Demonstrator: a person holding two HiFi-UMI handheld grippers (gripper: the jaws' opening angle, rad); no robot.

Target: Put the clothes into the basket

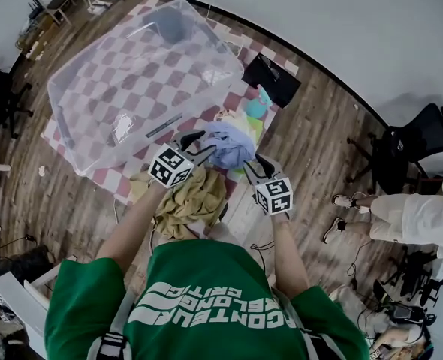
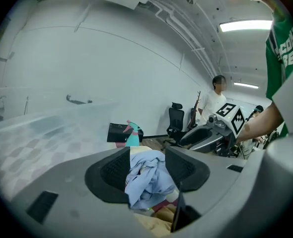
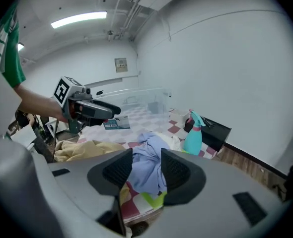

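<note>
Blue cloth (image 1: 230, 145) | left gripper (image 1: 206, 142), right gripper (image 1: 253, 165): fingers spread | spray bottle (image 1: 257, 105) behind

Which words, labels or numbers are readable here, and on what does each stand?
"CRITIC": white print on the green T-shirt, seen upside down.
"CONT" and "ELO": cut-off pieces of the same print, in the left gripper view.
Sticker on the clear box: too small to read.
Wall sign: too blurred.
Marker cubes: patterns only, no letters.
</note>
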